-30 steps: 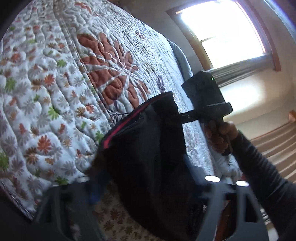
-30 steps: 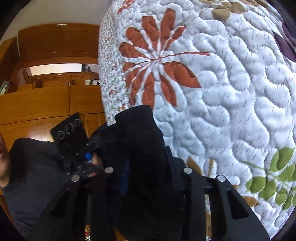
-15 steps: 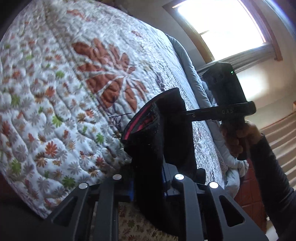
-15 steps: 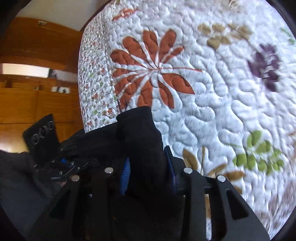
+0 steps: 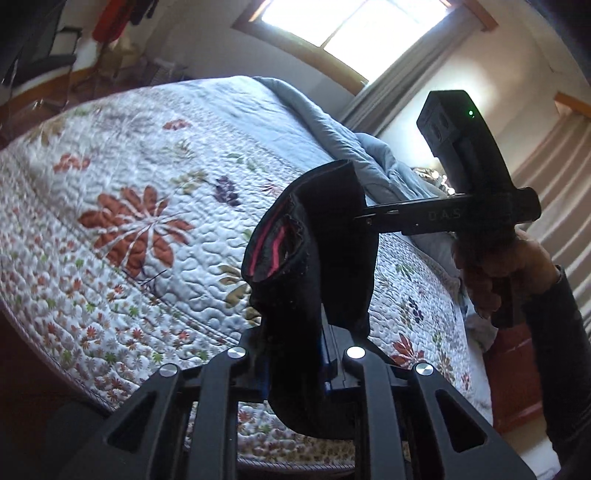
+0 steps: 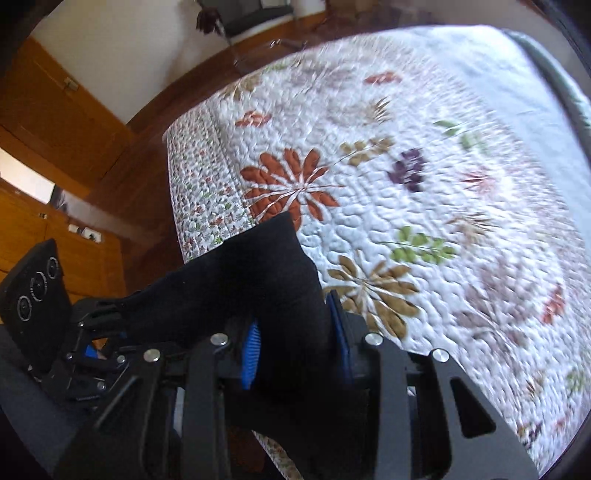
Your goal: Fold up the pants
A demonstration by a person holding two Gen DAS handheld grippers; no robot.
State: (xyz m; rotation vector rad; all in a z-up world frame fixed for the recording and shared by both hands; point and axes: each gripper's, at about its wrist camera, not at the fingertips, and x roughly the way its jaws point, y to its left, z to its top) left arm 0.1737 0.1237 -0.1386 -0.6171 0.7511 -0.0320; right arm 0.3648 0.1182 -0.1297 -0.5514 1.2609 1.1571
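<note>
The black fabric pants with a red inner waistband stripe (image 5: 314,254) are held clear of the bed, suspended between the two grippers above the white quilted bedspread printed with orange, green and purple flowers (image 5: 122,206).

In the left wrist view, the left gripper (image 5: 295,363) is seen closed tight on a bunched fold of the pants, with dark cloth filling the narrow gap between its blue-lined pads. The cloth rises from the jaws and ends in an open, rolled edge where the red stripe is exposed. From that edge the garment runs across to the right gripper (image 5: 364,218), which enters from the right of the frame and is held by a hand (image 5: 487,273) in a dark sleeve. The stretch of garment between the two grippers is thus roughly horizontal, and the remaining cloth hangs down below the left jaws out of frame. How far the legs reach cannot be told.

In the right wrist view, the right gripper (image 6: 295,350) is seen clamped on a thick wad of the pants (image 6: 251,280), its blue ribbed pads (image 6: 252,350) pressed against both sides. The cloth extends leftward from there to the left gripper (image 6: 107,332) at the left edge of the frame.

A blue-grey blanket (image 5: 332,129) is noted along the far edge of the bed, below a bright window (image 5: 347,33). Wooden cabinets (image 6: 40,122) are seen beyond the bed's near corner.
</note>
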